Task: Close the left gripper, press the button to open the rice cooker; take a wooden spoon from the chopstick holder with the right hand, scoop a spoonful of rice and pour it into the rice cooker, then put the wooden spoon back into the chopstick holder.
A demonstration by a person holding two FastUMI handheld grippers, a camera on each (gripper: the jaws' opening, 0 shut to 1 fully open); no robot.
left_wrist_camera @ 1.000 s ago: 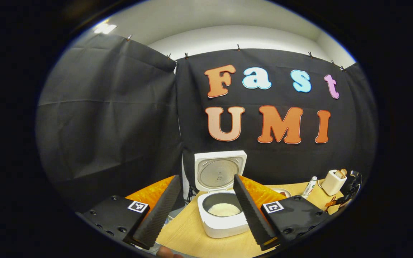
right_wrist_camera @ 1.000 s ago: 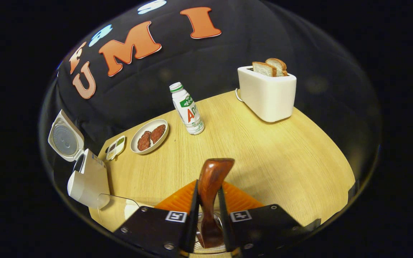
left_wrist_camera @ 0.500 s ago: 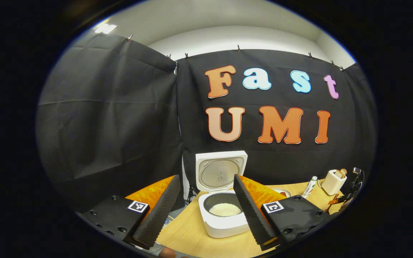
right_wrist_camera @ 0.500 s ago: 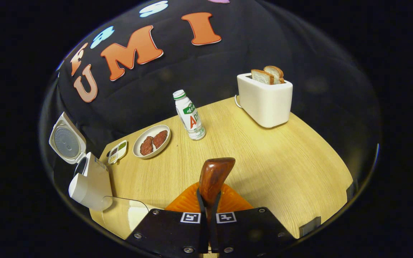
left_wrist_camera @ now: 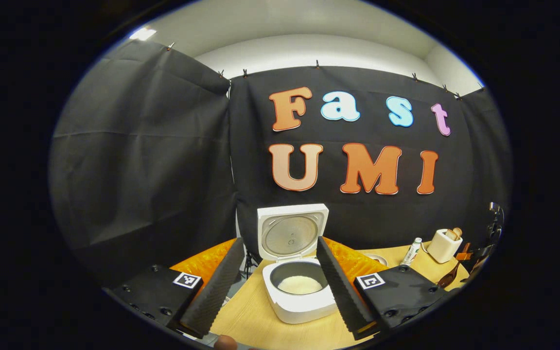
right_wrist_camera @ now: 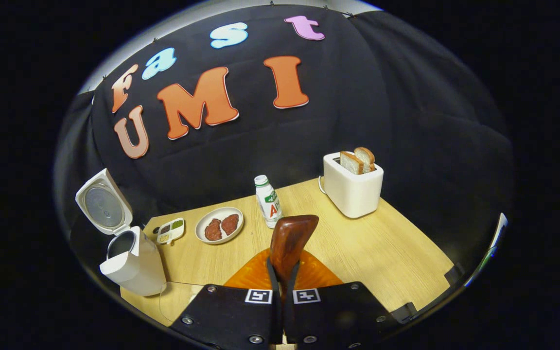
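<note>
While the right gripper (right_wrist_camera: pixel 284 272) clamps the wooden spoon (right_wrist_camera: pixel 289 238) at lower centre, the left gripper (left_wrist_camera: pixel 280 272) spreads wide around the open rice cooker (left_wrist_camera: pixel 295 272).

Right gripper view, along the table (right_wrist_camera: pixel 382 243): rice cooker (right_wrist_camera: pixel 131 262) is set at the far left edge, lid raised behind the pot. To its right a small divided tray (right_wrist_camera: pixel 170 230) is placed, then a plate (right_wrist_camera: pixel 219 225) with two patties on it, then a bottle (right_wrist_camera: pixel 269 208) standing upright, then a toaster (right_wrist_camera: pixel 353 189) at the right rear with two bread slices (right_wrist_camera: pixel 358 161) in its slots. All are backed by the booth cloth. The wooden spoon (right_wrist_camera: pixel 289 243) is held up in front of the bottle, between the right gripper (right_wrist_camera: pixel 282 291) fingers.

Left gripper view: rice cooker (left_wrist_camera: pixel 298 291) is seen straight ahead between the left gripper (left_wrist_camera: pixel 280 287) fingers, rice (left_wrist_camera: pixel 299 284) in the pot.
</note>
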